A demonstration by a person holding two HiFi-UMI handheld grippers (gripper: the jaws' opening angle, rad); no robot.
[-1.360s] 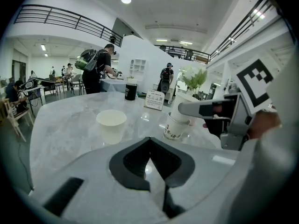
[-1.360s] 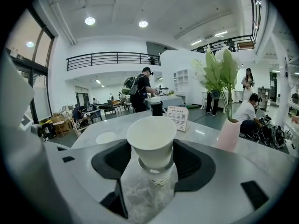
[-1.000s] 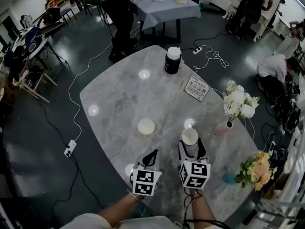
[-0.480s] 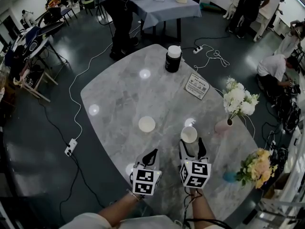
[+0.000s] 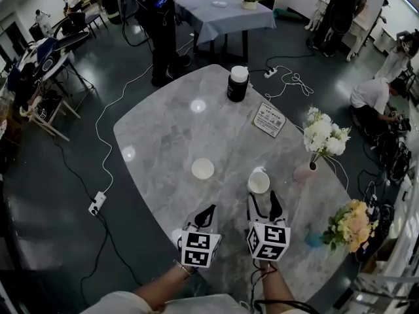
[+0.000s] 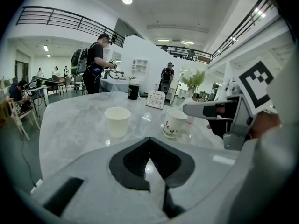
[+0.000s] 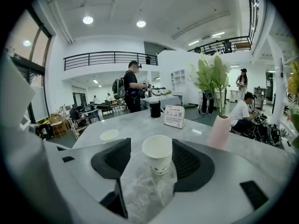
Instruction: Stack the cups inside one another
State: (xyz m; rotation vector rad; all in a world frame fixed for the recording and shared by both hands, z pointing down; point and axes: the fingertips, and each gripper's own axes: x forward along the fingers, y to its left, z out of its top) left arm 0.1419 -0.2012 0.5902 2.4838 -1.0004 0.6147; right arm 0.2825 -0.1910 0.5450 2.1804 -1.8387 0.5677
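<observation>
Right gripper (image 5: 264,203) has its jaws spread wide, and the white printed paper cup (image 5: 258,182) stands upright just ahead of the tips, centred on the gap and unclamped. Left gripper (image 5: 209,211), jaws pressed together and empty, hangs left of that cup. The plain white paper cup (image 5: 202,169) stands well apart, further left of the printed cup.

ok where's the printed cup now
Head view: the printed cup stands just ahead of the right tool, between the plain cup on its left and the pink vase on its right.
</observation>
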